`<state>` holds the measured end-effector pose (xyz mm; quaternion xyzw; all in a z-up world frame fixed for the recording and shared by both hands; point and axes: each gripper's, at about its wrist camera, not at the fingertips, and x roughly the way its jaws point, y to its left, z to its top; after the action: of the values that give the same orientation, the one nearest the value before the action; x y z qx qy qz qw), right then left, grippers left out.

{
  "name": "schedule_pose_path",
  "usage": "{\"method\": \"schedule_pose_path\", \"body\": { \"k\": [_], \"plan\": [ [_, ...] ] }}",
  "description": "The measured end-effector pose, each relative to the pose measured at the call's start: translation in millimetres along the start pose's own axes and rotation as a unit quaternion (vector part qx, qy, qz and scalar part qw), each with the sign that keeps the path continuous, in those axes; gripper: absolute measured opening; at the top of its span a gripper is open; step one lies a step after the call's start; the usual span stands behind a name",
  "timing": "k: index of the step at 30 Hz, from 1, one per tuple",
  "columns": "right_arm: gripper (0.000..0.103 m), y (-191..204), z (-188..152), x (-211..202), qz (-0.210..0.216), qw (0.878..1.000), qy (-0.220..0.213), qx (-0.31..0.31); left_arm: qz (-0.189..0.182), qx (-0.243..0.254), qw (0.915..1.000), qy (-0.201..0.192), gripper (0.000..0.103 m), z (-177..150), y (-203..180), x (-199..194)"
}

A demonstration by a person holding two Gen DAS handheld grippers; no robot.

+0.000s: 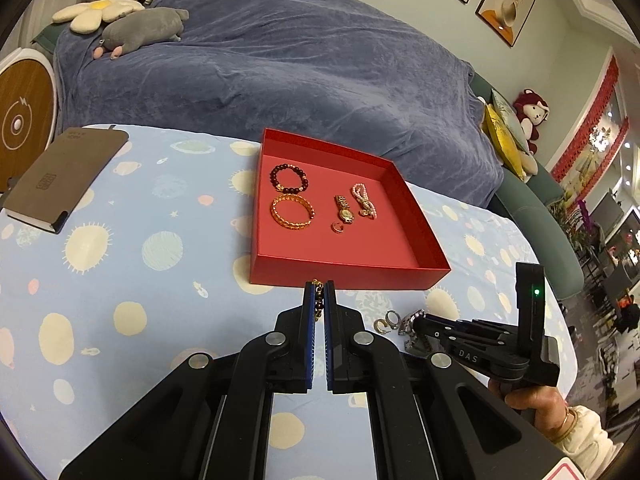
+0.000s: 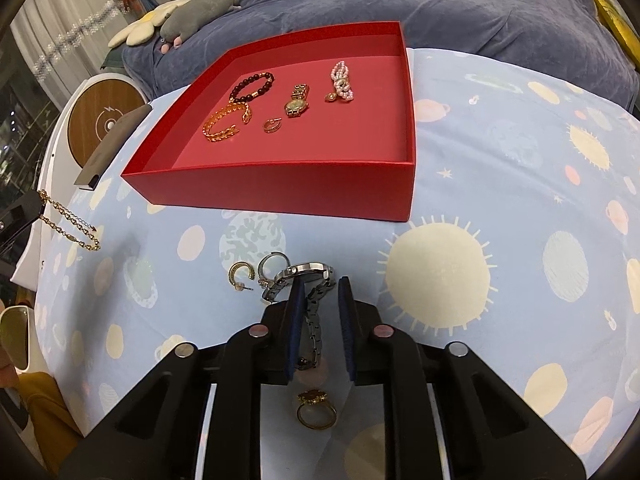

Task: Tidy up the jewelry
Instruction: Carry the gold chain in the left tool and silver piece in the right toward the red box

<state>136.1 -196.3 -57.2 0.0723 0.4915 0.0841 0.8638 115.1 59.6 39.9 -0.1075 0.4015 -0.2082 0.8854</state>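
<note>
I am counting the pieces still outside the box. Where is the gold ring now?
In the right wrist view the gold ring lies on the tablecloth beneath the right claw, nearer the camera than the silver watch.

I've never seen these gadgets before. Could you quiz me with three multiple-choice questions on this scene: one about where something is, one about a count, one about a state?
1. Where is the silver watch?
A) in the red tray
B) on the tablecloth, between the right tool's fingers
C) on the bed

2. How many pieces lie in the red tray?
A) three
B) five
C) eight

3. The left tool is:
A) wide open and empty
B) shut on a gold chain
C) lying flat on the table

Answers:
1 B, its band runs between the fingers.
2 B, five separate pieces show on the tray floor.
3 B, the chain dangles from its closed tips.
</note>
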Motion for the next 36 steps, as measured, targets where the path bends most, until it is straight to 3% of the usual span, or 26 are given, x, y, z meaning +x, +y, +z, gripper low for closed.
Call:
{"method": "schedule_pose_path", "body": {
  "k": [4,13,21,28,36],
  "plan": [
    [0.003,2.6,0.0,-2.6,-0.006,1.000,-0.008,-0.001,-0.026,-0.016,0.9995,0.006,0.002,1.6,4.2,-0.4],
    [0.002,4.1,3.8,-21.9,0.010,0.999,-0.031,0.004,-0.056,-0.026,0.9980,0.014,0.002,0.8,3.1,0.8],
    [0.002,9.2,7.0,-52.1,0.026,0.997,-0.066,-0.006,-0.064,0.004,0.9979,0.004,0.002,0.8,-7.8,-2.6],
    [0.002,11.5,3.4,-71.0,0.031,0.996,-0.086,-0.014,-0.039,0.065,0.9970,-0.012,0.002,-3.1,-28.2,-4.9],
    [0.002,10.7,5.6,-89.7,0.036,0.994,-0.106,-0.016,-0.025,0.079,0.9965,-0.013,0.002,-4.7,-31.7,-2.1]
  ]
}}
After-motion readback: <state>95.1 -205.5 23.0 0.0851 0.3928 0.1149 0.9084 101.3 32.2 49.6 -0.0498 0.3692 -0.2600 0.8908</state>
